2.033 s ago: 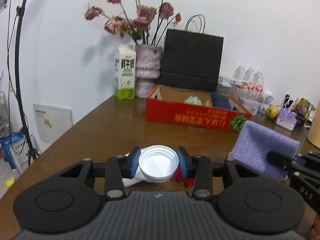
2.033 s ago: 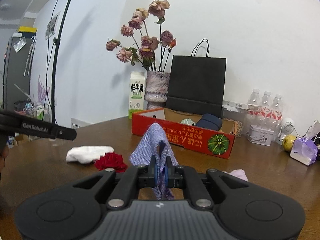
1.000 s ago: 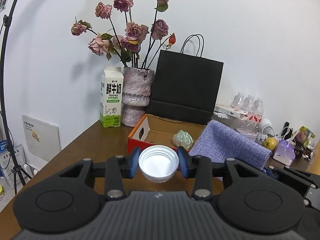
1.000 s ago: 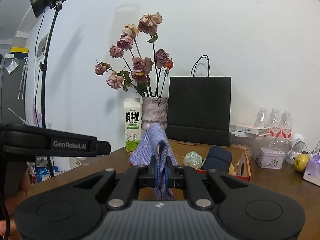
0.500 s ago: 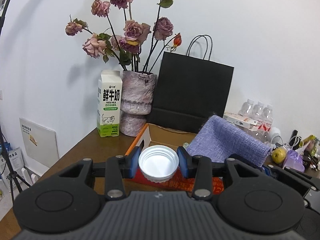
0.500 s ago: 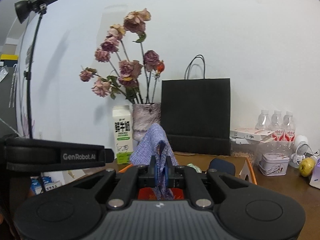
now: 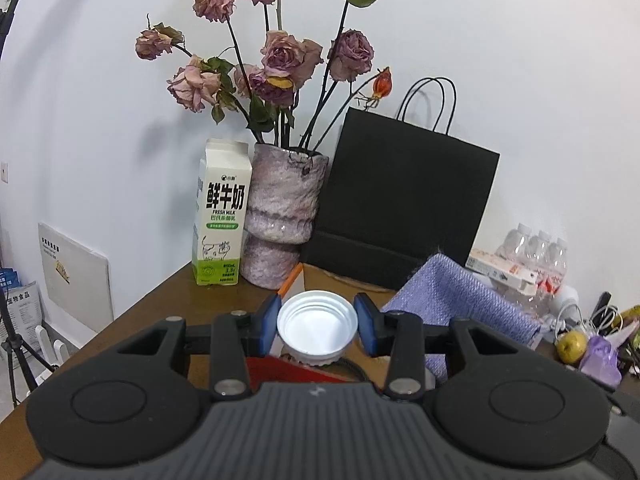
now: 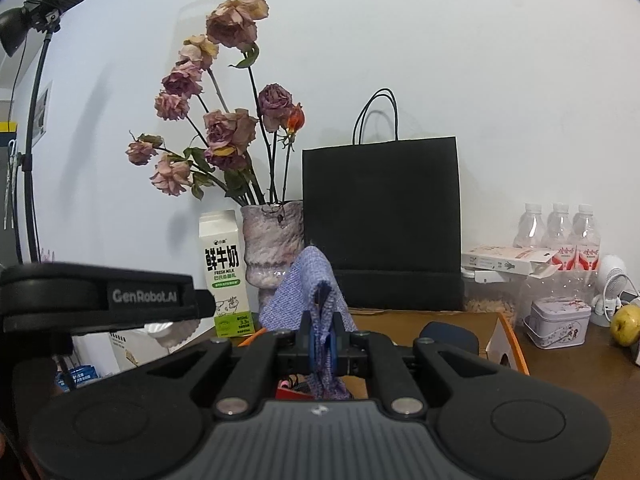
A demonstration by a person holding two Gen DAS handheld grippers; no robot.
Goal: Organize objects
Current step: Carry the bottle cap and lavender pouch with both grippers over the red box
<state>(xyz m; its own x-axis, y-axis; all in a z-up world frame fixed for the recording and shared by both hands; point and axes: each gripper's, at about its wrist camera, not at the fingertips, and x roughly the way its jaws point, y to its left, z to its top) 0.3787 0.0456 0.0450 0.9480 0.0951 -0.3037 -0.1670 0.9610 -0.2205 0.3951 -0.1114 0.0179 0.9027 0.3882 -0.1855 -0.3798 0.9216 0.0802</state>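
- The left gripper [image 7: 317,323] is clamped on a white lid [image 7: 317,326], open side up, above the red box's [image 7: 296,370] near edge.
- The right gripper [image 8: 320,338] pinches a purple cloth [image 8: 308,292] at 12 o'clock, above the box.
- Milk carton [image 7: 221,212], vase [image 7: 282,208] and black bag [image 7: 400,204] stand beyond on the counter [image 7: 168,304].

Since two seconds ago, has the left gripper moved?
Yes. The left gripper, holding the white cap, went forward: the milk carton and black bag now loom larger.
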